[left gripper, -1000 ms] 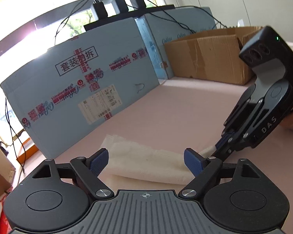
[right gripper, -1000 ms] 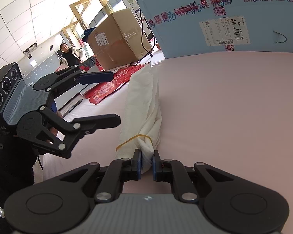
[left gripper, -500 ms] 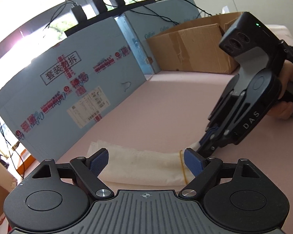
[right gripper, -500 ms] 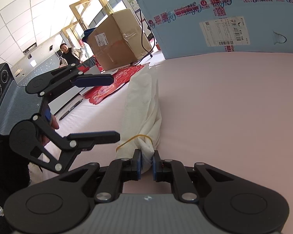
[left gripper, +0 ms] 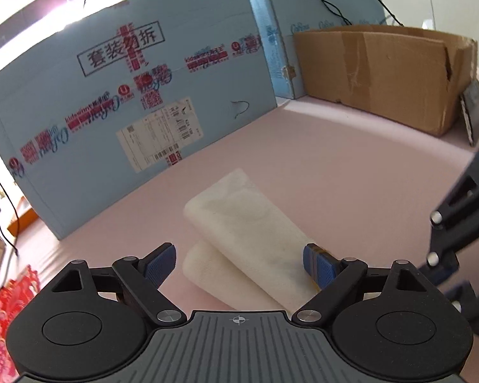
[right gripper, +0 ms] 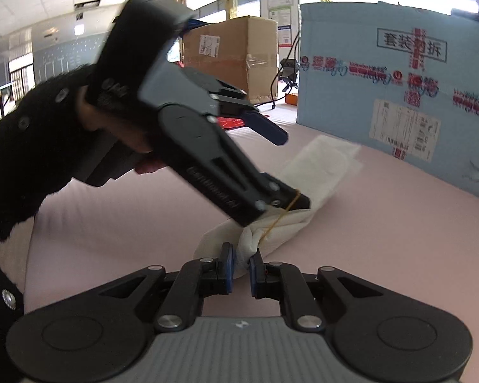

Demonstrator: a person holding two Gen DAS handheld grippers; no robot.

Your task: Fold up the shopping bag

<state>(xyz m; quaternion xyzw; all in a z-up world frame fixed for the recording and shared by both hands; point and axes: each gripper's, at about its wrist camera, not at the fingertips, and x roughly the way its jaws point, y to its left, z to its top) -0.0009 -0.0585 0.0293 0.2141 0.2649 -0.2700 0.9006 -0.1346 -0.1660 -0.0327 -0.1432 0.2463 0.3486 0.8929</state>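
Observation:
The white shopping bag (left gripper: 249, 223) lies rolled and folded over on the pink table top (left gripper: 351, 159). My left gripper (left gripper: 239, 263) is open and straddles the bag. One of its fingertips (right gripper: 298, 202) has a yellow rubber band (right gripper: 282, 217) stretched over it. My right gripper (right gripper: 241, 260) is shut on the bag's near end (right gripper: 250, 242). In the right wrist view the bag (right gripper: 319, 172) runs away toward the blue box.
A large light-blue printed carton (left gripper: 127, 95) stands along the far side of the table. An open brown cardboard box (left gripper: 383, 70) stands at the back right. Red printed paper (left gripper: 6, 306) lies at the left edge. Another brown box (right gripper: 233, 57) stands beyond the table.
My left gripper has swung over the bag, and its fingertip now hooks the rubber band. The bag now lies folded over. My right gripper still holds the bag's end.

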